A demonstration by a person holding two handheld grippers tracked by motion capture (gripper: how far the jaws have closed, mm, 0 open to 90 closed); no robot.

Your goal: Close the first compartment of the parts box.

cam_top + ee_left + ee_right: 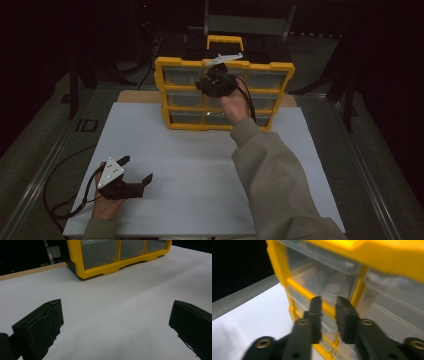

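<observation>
— Drawers first: where does the yellow drawer box (224,93) stand?

— At twelve o'clock on the white sheet (200,175), upright against the far edge; its clear drawer fronts face the person; a yellow carry handle (225,42) sits on top; three rows of drawers show in the high view.

— And the right gripper (216,82)?

— Up against the front of the box, at about the middle of the upper rows; the person's right hand (235,102) and sleeve (280,185) reach in from five o'clock; in the right gripper view the jaws stand close with a narrow gap between them, nothing between the pads; the tips point at a yellow bar between two drawers; whether they touch it, I cannot tell, since that picture is blurred.

— Anything inside the drawer behind the tips?

— Pale round shapes behind the clear plastic; too smeared to name.

— The left gripper (134,172)?

— Low at seven o'clock on the sheet, well apart from the box, held in the left hand (106,202); its cable (65,200) loops off the sheet's edge at eight o'clock; the jaws are spread wide with bare sheet between them; in the left gripper view the box's bottom corner (85,275) lies far ahead at about twelve o'clock.

— Does the left one rest on the sheet?

— I cannot tell; it lies low and close to it.
</observation>
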